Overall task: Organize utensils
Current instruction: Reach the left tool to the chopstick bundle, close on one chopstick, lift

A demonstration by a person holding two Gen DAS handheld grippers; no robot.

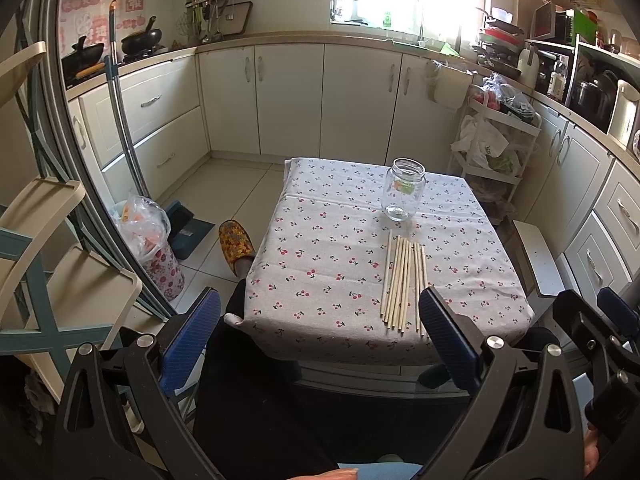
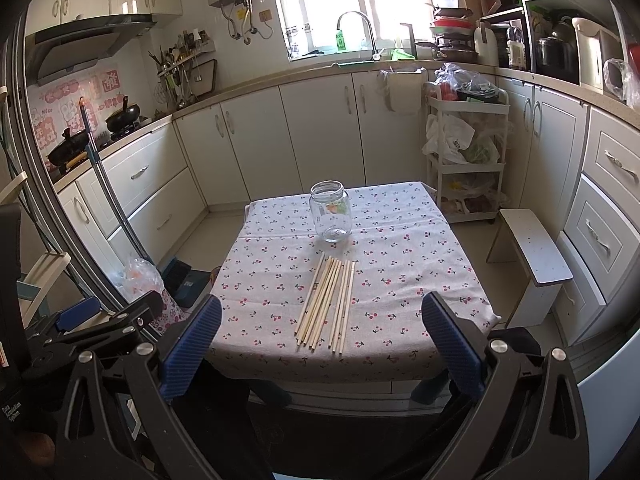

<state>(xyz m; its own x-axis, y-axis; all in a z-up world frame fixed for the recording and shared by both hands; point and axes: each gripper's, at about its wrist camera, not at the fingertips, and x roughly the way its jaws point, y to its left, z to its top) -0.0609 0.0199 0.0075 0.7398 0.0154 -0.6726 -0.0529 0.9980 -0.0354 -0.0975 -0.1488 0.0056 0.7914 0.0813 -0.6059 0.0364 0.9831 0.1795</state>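
Chopsticks [image 2: 326, 304] flat, bundled just before empty upright jar [image 2: 331, 211], likely destination. Left gripper [image 1: 320, 340], right gripper [image 2: 320, 344] both spread wide, empty, short of jar.

Left wrist view: looks forward and down from the near-left edge of the table [image 1: 304, 344], a slippered foot on the floor at left. Right wrist view: set further right, facing the table [image 2: 384, 352] more squarely. Both stand back from it; both share chopsticks [image 1: 404, 284] [image 2: 328, 304], jar [image 1: 404, 190] [image 2: 331, 211], window wall.
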